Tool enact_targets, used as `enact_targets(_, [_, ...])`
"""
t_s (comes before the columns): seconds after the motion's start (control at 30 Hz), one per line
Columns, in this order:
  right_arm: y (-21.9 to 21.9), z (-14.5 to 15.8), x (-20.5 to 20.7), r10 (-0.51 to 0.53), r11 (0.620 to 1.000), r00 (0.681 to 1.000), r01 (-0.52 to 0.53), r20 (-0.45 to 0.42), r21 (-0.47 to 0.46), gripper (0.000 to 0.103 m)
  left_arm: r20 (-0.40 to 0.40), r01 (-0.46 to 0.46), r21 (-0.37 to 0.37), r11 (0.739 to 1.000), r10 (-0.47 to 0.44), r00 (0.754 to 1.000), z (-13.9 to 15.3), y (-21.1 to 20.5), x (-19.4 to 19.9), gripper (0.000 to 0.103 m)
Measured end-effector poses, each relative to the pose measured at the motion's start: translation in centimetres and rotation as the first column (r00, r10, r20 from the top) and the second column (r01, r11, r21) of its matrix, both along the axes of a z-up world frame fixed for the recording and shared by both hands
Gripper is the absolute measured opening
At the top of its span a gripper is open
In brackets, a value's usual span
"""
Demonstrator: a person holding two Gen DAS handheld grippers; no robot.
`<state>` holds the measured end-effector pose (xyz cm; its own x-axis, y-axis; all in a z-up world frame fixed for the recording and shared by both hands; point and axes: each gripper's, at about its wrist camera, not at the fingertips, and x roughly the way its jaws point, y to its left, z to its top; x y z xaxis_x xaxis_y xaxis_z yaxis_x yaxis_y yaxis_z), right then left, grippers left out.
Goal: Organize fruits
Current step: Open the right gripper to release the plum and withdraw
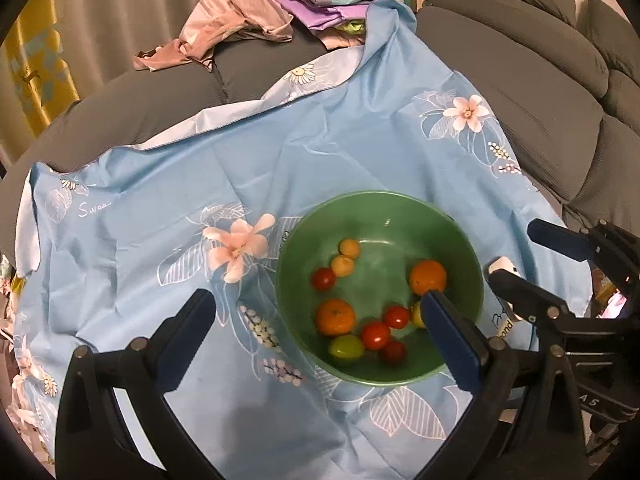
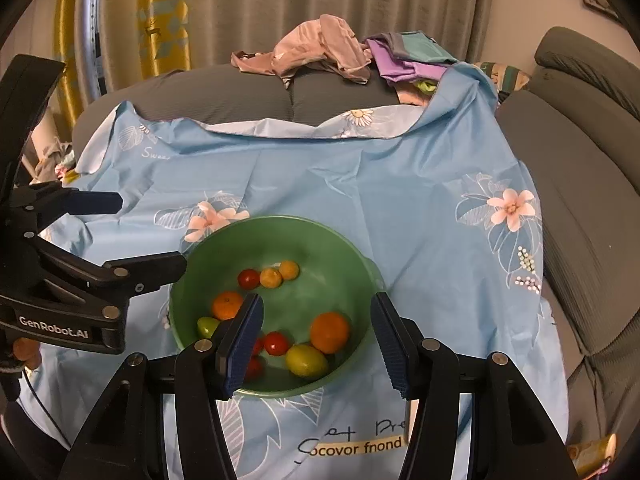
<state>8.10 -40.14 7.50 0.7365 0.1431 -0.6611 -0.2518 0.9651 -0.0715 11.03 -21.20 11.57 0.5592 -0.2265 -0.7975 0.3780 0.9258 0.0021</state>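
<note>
A green bowl point(image 1: 460, 256) sits on a light blue floral cloth point(image 1: 200, 168). It holds two oranges point(image 1: 335, 317), several red tomatoes point(image 1: 375, 334), two small yellow-orange fruits point(image 1: 343, 266) and yellow-green fruits point(image 1: 346, 347). My left gripper point(image 1: 320, 310) is open and empty, above the bowl's left near side. My right gripper point(image 2: 318, 330) is open and empty, over the bowl point(image 2: 280, 236), straddling an orange point(image 2: 330, 331) and a yellow-green fruit point(image 2: 307, 359). Each gripper also shows in the other's view.
The cloth point(image 2: 360, 184) covers a grey sofa point(image 1: 520, 80). A heap of pink and purple clothes point(image 1: 248, 20) lies at the far edge. Grey curtains point(image 2: 340, 0) hang behind. A yellow packet point(image 2: 590, 454) lies at the near right.
</note>
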Motion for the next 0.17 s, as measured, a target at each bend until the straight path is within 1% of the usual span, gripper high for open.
enact_targets(0.13, [-0.17, 0.02, 0.07, -0.004, 1.0, 1.0, 0.004, -0.001, 0.006, 0.056, 0.025, -0.012, 0.053, 0.999, 0.011, 1.0, -0.11, -0.5, 0.0, 0.103])
enact_targets(0.17, [-0.24, 0.08, 0.05, -0.004, 1.0, 1.0, 0.004, 0.0, 0.007, 0.056, 0.023, -0.009, 0.054, 0.999, 0.008, 1.0, -0.13, -0.54, -0.05, 0.103])
